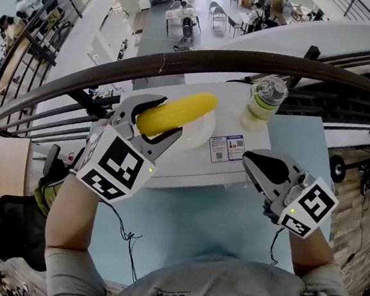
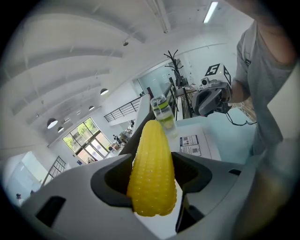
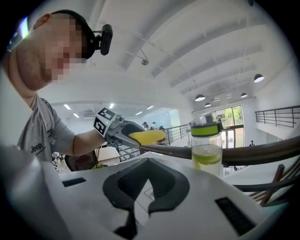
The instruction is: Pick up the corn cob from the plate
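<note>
Clamping corn cob (image 1: 187,109) near butt end: left gripper (image 1: 168,118); likely light, stiff, knobbly; right gripper (image 1: 248,159) closed, empty.

Open-plan office, mezzanine railing (image 1: 199,54), desks (image 1: 182,14) below

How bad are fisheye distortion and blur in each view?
Head view: heavy barrel distortion, the handrail bows into an arc; the corn cob is sharp. Left gripper view: black vignetted corners, the person's shirt is soft at the right edge. Right gripper view: same vignette, the bottle is crisp.
</note>
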`<state>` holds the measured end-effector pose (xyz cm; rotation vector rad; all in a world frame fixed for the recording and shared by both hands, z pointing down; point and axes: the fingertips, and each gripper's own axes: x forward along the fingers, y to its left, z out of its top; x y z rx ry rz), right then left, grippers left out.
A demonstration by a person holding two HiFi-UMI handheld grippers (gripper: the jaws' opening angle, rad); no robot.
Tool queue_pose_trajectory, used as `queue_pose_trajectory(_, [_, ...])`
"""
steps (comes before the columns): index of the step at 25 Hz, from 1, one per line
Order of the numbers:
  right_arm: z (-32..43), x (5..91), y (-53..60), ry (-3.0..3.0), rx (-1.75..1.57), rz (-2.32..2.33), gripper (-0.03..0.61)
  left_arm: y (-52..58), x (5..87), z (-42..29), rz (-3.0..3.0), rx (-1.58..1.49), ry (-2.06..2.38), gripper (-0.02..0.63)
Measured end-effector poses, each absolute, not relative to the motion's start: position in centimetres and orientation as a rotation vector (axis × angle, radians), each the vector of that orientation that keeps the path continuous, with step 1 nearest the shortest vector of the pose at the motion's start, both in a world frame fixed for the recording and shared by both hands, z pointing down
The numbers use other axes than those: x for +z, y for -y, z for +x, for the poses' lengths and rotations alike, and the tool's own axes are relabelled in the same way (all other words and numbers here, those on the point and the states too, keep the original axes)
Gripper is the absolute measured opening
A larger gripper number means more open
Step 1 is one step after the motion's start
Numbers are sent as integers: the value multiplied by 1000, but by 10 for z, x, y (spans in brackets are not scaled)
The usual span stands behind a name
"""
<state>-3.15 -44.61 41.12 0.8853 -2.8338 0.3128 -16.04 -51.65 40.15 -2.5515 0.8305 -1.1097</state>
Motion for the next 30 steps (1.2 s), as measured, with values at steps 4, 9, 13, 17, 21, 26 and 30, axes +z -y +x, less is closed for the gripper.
queue_pose_trajectory(4, [-28, 389, 426, 2845, 275, 902, 14, 496, 369, -155, -2529, -1058, -855, 273])
queue_pose_trajectory(9, [-22, 358, 394, 2863, 233, 920, 14, 463, 330, -152, -2479, -1014, -895, 273])
queue_pose_trajectory(13, [-19, 333, 367, 2866, 194, 934, 14, 433, 292, -157, -2445, -950, -946, 274])
queue_pose_trajectory(17, [-16, 311, 335, 2876, 155, 938, 14, 395, 262, -161, -2425, -896, -981, 274])
queue_pose_trajectory(21, [-20, 287, 305, 2890, 135, 957, 14, 355, 238, -174, -2413, -850, -1001, 274])
queue_pose_trajectory(26, [-30, 271, 260, 2888, 109, 961, 15, 299, 222, -192, -2408, -809, -1025, 275])
queue_pose_trajectory(30, [-34, 269, 227, 2888, 79, 1006, 14, 257, 225, -198, -2397, -785, -993, 275])
